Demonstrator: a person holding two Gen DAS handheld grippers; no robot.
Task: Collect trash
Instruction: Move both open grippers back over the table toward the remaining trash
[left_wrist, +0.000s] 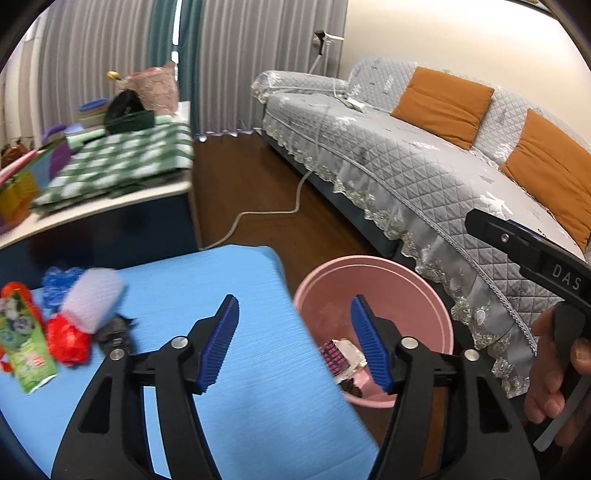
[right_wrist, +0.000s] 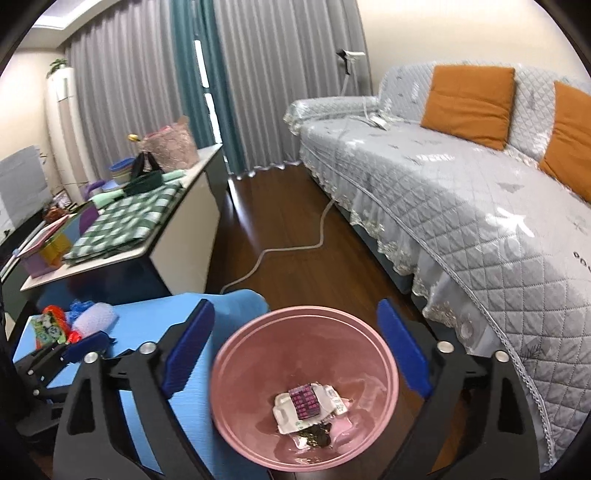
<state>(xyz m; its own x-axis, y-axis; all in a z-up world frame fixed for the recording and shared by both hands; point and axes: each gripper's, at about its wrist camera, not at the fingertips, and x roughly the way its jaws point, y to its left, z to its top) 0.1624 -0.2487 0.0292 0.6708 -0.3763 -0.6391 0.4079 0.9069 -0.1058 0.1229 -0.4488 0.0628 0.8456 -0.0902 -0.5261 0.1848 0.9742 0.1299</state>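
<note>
A pink bin stands on the floor beside a blue-topped table. In it lie a white wrapper and a purple-pink pack, also seen in the left wrist view. My right gripper hangs open above the bin, nothing between its fingers. My left gripper is open and empty over the table's edge and the bin's rim. At the table's left lie a green carton, a red crumpled wrapper, a pale foam sleeve, a blue scrap and a dark scrap.
A grey quilted sofa with orange cushions runs along the right. A pale cord snakes over the dark wood floor. A white side table with a green checked cloth and clutter stands behind the blue table.
</note>
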